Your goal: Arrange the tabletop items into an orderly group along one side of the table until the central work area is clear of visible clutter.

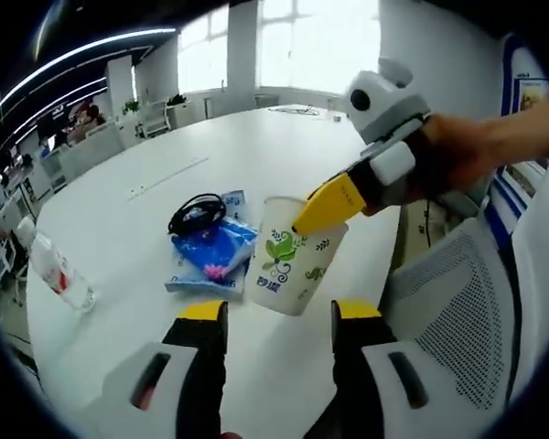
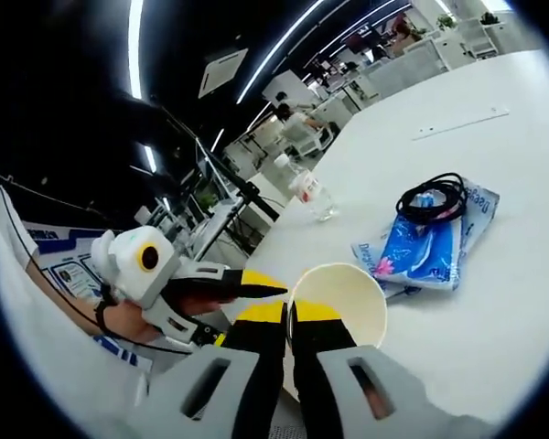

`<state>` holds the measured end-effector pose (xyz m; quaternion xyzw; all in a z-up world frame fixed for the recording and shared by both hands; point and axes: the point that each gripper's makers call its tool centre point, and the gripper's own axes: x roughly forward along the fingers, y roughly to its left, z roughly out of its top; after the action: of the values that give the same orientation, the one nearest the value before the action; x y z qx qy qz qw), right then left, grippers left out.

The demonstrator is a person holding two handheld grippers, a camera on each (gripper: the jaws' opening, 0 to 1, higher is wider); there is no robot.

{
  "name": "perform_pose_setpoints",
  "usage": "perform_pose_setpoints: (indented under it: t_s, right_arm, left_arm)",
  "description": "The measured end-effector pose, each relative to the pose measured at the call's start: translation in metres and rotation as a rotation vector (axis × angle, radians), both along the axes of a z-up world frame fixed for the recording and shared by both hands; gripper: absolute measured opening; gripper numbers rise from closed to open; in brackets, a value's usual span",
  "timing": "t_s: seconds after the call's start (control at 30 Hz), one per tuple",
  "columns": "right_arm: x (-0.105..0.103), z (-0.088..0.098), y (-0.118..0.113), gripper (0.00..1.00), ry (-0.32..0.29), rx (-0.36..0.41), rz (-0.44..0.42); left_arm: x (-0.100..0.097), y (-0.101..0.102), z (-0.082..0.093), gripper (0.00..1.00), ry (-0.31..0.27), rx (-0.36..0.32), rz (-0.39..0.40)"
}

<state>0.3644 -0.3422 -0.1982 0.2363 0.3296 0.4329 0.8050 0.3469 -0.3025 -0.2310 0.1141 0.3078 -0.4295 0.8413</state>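
A white mesh-backed office chair (image 1: pixel 457 302) stands beside the round white surface (image 1: pixel 256 146) — bright windows (image 1: pixel 293 41) behind, long ceiling light strips (image 2: pixel 135 46) overhead, desks and chairs (image 1: pixel 101 137) beyond.

Worktop (image 1: pixel 256 146) far half bare, open for passage. Near edge blocked: paper cup (image 1: pixel 293 261), blue packet (image 1: pixel 210 256) with black cable (image 1: pixel 197 212) on top; bottle (image 1: pixel 55 270) well apart.

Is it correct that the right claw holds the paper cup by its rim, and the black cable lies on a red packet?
Not quite. The right claw does hold the paper cup by its rim, but the black cable lies on a blue packet, as the right gripper view shows.
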Motion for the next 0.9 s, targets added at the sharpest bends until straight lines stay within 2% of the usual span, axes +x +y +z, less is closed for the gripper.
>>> perform_pose_setpoints:
  t_s: [0.1,0.4,0.9]
  right_arm:
    - [0.004,0.001,0.000,0.00,-0.004,-0.003,-0.002]
    - [0.015,0.002,0.001,0.00,-0.022,-0.034,0.002]
    - [0.031,0.000,0.004,0.00,-0.032,-0.074,0.035]
  left_arm:
    - [0.006,0.010,0.004,0.47,0.015,-0.045,0.066]
    - [0.020,0.044,0.014,0.51,0.000,-0.092,0.206]
    - [0.025,0.094,0.012,0.52,0.006,-0.120,0.360]
